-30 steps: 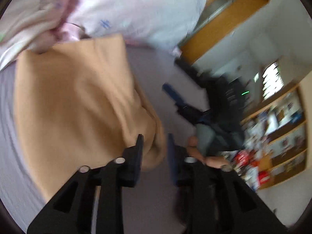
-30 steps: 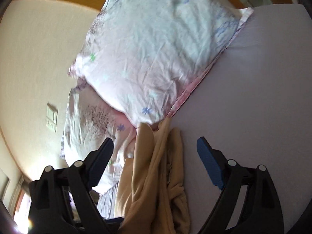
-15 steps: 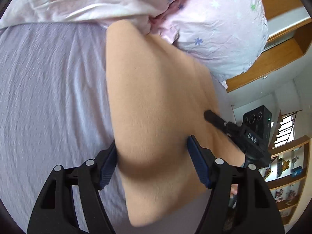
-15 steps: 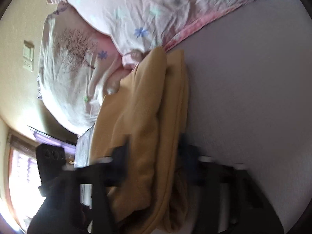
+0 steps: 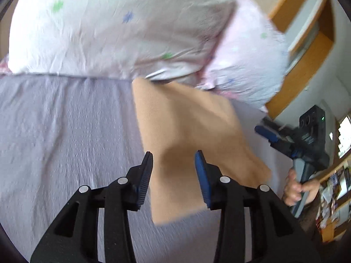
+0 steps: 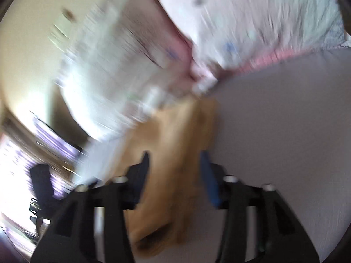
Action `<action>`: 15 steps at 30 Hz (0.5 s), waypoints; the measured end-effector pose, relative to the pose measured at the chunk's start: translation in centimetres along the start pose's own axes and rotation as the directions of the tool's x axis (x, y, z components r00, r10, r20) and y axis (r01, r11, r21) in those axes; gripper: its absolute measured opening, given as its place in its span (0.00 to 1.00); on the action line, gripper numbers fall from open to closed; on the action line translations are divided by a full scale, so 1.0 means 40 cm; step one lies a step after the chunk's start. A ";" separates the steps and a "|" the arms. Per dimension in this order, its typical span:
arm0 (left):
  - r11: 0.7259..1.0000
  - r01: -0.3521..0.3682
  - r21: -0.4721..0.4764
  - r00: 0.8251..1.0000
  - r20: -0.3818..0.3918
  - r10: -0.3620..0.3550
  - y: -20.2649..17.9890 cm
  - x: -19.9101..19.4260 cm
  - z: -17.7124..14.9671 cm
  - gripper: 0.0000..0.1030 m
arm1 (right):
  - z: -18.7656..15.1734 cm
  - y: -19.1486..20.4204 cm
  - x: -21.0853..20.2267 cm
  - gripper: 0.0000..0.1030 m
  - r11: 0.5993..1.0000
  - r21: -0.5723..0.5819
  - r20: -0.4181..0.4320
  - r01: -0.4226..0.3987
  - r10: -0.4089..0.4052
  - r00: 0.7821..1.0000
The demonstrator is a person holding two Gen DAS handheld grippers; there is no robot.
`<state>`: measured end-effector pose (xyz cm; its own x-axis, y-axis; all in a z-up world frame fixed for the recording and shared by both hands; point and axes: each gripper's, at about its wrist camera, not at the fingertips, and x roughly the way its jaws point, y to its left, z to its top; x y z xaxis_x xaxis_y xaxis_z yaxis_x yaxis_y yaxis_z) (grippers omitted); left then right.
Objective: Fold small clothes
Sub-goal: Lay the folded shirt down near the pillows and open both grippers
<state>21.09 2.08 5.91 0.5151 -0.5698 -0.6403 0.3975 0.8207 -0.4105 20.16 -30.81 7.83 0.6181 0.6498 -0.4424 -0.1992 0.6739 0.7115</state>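
A tan folded garment lies flat on the lilac bed sheet, its far edge against the pillows. My left gripper is open above the garment's near part, jaws apart and holding nothing. The right gripper shows in the left wrist view at the garment's right side, held by a hand. In the blurred right wrist view the right gripper is open over the tan garment, jaws apart on either side of it without gripping it.
Two pale floral pillows lie at the head of the bed, touching the garment's far edge. A wooden shelf unit stands to the right. A cluttered bookshelf is at the far right. The bed sheet extends right of the garment.
My left gripper let go of the garment, opened and pulled back from it. The garment now lies flat and folded. The right gripper swung fast, blurring its view, and stays open.
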 end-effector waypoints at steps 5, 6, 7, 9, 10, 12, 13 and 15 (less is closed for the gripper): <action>0.987 0.074 0.140 0.997 -0.020 -0.071 -0.098 -0.009 -0.064 0.59 | -0.105 0.071 0.043 0.65 0.976 0.081 -0.208 -0.205 0.217 0.954; 0.986 0.081 0.146 0.996 -0.052 -0.074 -0.109 0.014 -0.073 0.59 | -0.118 0.060 0.058 0.65 0.981 0.090 -0.228 -0.169 0.186 0.956; 0.987 0.075 0.144 0.995 -0.075 -0.065 -0.116 0.039 -0.076 0.61 | -0.120 0.042 0.075 0.65 0.989 0.098 -0.235 -0.108 0.128 0.964; 0.990 0.031 0.138 0.991 -0.133 -0.013 -0.108 0.091 -0.089 0.61 | -0.124 -0.017 0.093 0.59 0.992 0.112 -0.222 0.056 -0.030 0.975; 0.991 0.016 0.136 0.989 -0.150 0.005 -0.100 0.106 -0.095 0.61 | -0.130 -0.043 0.099 0.55 0.988 0.142 -0.232 0.066 -0.032 0.972; 0.994 0.025 0.108 0.991 -0.136 -0.010 -0.091 0.097 -0.108 0.61 | -0.142 -0.061 0.090 0.51 0.982 0.182 -0.232 0.048 -0.005 0.973; 0.994 0.035 0.103 0.992 -0.126 -0.022 -0.089 0.078 -0.115 0.61 | -0.149 -0.035 0.060 0.52 0.990 0.130 -0.201 0.055 -0.028 0.979; 0.995 0.032 0.098 0.995 -0.093 -0.023 -0.091 0.029 -0.130 0.71 | -0.164 0.014 -0.002 0.76 0.995 0.026 -0.113 0.097 -0.094 0.989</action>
<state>16.30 -1.36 3.30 0.4327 -0.5819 -0.6886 0.4864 0.7937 -0.3652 15.00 -28.18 4.70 0.5444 0.6193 -0.5657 -0.1184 0.7244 0.6791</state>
